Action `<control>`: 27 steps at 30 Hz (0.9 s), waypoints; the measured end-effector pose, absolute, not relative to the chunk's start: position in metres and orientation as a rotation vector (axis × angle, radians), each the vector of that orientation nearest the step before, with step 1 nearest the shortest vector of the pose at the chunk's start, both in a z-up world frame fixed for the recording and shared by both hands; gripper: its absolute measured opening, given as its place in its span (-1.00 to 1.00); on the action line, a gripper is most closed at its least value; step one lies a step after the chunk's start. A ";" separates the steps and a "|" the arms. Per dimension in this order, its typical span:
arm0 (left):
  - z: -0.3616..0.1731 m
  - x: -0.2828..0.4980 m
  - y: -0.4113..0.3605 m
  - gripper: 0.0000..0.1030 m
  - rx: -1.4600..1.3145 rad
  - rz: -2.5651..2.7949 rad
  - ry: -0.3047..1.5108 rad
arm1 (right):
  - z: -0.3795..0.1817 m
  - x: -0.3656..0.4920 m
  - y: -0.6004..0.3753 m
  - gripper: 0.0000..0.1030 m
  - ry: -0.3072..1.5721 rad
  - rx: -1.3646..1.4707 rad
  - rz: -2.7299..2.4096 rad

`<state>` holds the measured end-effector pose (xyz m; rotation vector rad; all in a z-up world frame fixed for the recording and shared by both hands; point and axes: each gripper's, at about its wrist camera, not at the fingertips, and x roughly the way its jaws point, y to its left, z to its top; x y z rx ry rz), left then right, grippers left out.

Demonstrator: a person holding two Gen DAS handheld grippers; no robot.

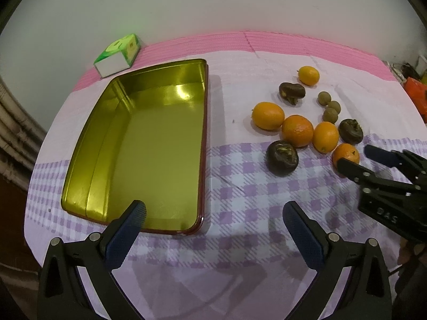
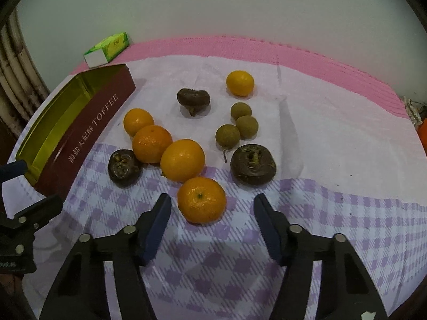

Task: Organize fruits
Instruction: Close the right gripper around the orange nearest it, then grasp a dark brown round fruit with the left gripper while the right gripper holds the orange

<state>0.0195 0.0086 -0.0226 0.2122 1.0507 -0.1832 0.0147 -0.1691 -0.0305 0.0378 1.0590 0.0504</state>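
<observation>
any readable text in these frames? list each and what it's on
"TOFFEE": maroon side of the tin, after Chinese characters too blurred to read.
"DAS": body of the right tongs, partly cut off.
Green box: print too small to read.

The left tongs [image 1: 213, 213], seen from their own camera, are two matte black plastic arms, each with a triangular cut-out near its base and two round silver rivet heads along its upper edge. Each arm ends in a flat dark blue pad [image 1: 136, 214] with a fine dotted grip texture.

The right tongs [image 2: 212, 204] are of the same build: black angular arms, triangular cut-outs, silver rivets in pairs and smooth-edged dark blue pads [image 2: 160, 213] facing each other. A small white mark sits on the lower edge of one arm.

Seen from the left camera, the right tongs' black body carries small silver screws and pale raised letters reading "DAS".
</observation>
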 end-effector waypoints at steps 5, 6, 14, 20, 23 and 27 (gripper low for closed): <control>-0.022 0.022 -0.003 0.89 0.235 -0.209 1.048 | -0.040 0.022 -0.167 -0.04 1.081 0.049 0.068; -0.022 0.023 -0.005 0.88 0.240 -0.213 1.048 | -0.042 0.024 -0.168 -0.09 1.086 0.055 0.072; -0.020 0.029 -0.019 0.84 0.255 -0.247 1.056 | -0.044 0.027 -0.168 -0.28 1.095 0.071 0.089; -0.020 0.038 -0.030 0.80 0.226 -0.286 1.088 | -0.041 0.027 -0.188 -0.28 1.120 0.113 0.023; -0.027 0.046 -0.037 0.64 0.210 -0.302 1.130 | -0.040 0.026 -0.198 -0.28 1.129 0.161 0.014; -0.037 0.058 -0.044 0.35 0.184 -0.317 1.177 | -0.039 0.027 -0.203 -0.28 1.133 0.170 0.000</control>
